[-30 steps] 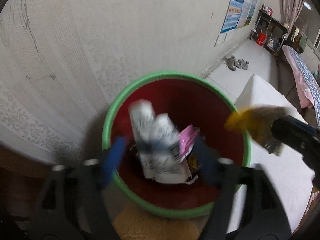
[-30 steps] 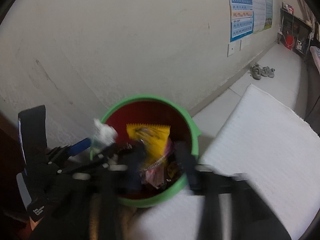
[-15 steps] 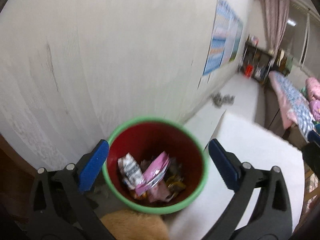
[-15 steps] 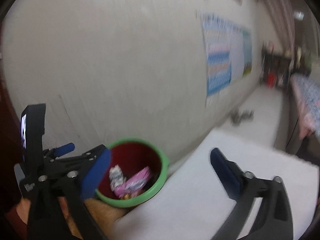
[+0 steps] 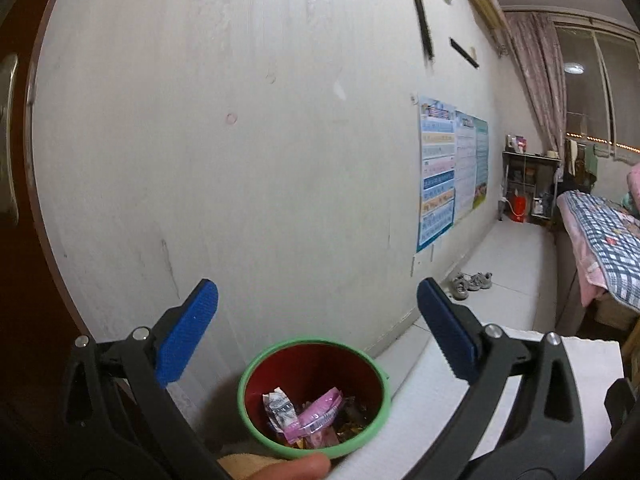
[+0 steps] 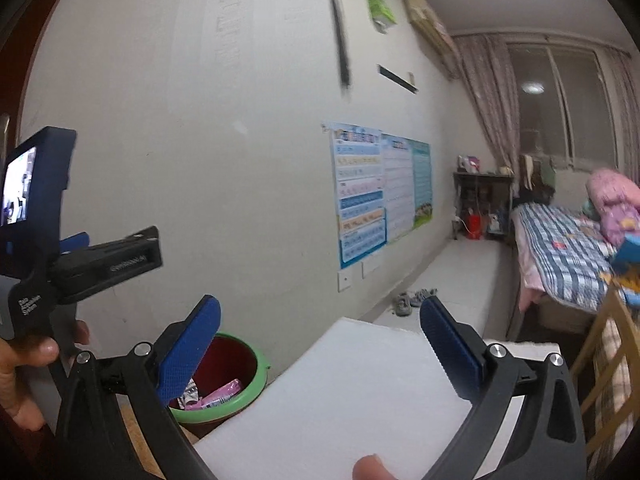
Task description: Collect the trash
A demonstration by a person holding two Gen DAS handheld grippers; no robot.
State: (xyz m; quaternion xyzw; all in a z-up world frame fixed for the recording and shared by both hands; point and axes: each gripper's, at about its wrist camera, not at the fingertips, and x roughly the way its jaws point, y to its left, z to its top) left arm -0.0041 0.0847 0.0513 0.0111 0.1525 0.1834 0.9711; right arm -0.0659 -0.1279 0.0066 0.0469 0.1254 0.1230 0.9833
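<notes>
At about seven o'clock of the right wrist view, the left gripper [image 6: 86,250] is held wide and empty above the green-rimmed bin [image 5: 314,398], where a pink wrapper [image 5: 320,414] and other trash are seen. The right gripper [image 6: 320,354] is likewise spread wide, nothing held, over the white bench [image 6: 340,396]. The drop appears done; no further trash is visible.

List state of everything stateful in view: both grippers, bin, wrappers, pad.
left gripper: jaws open, nothing between them
right gripper: jaws open, nothing held
bin: upright, no lid, partly filled
pink wrapper: lying in the bin
white crumpled wrapper: in the bin, beside the pink one
white foam pad: flat, beside the bin, bare
</notes>
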